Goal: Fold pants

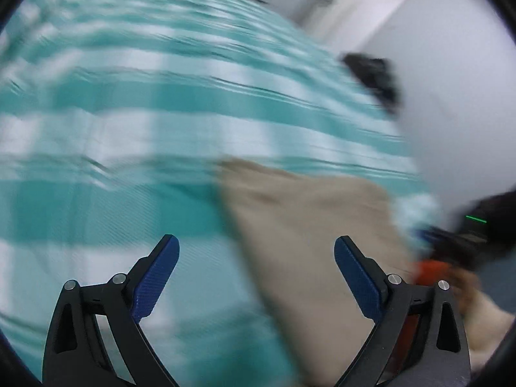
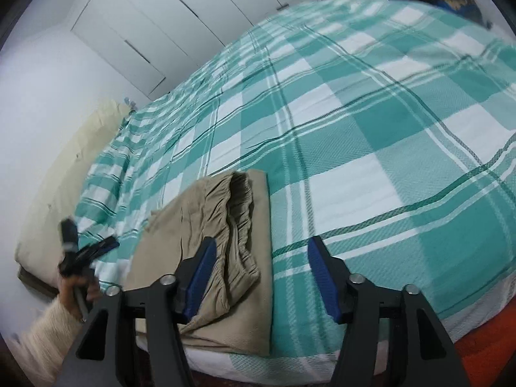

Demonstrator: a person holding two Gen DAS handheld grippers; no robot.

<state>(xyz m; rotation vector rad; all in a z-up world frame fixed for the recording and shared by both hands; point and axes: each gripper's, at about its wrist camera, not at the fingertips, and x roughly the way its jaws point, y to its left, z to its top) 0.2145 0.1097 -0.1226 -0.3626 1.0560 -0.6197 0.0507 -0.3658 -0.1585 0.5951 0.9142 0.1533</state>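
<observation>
The tan pants [image 2: 222,245] lie folded in a compact rectangle on the teal and white checked bedspread [image 2: 371,129], near the bed's front edge, with the gathered waistband on top. In the blurred left wrist view the pants [image 1: 309,232] show at the lower right. My right gripper [image 2: 259,267] is open and empty, hovering above the pants' right edge. My left gripper [image 1: 256,271] is open and empty, above the bedspread [image 1: 129,122] at the pants' left edge. It also shows in the right wrist view [image 2: 87,251], held by a hand left of the pants.
A cream headboard or pillow [image 2: 58,187] lies along the bed's left side by a white wall. White wardrobe doors [image 2: 180,16] stand behind the bed. Orange floor [image 2: 483,348] shows at the lower right. The right gripper [image 1: 477,235] appears blurred at the right of the left wrist view.
</observation>
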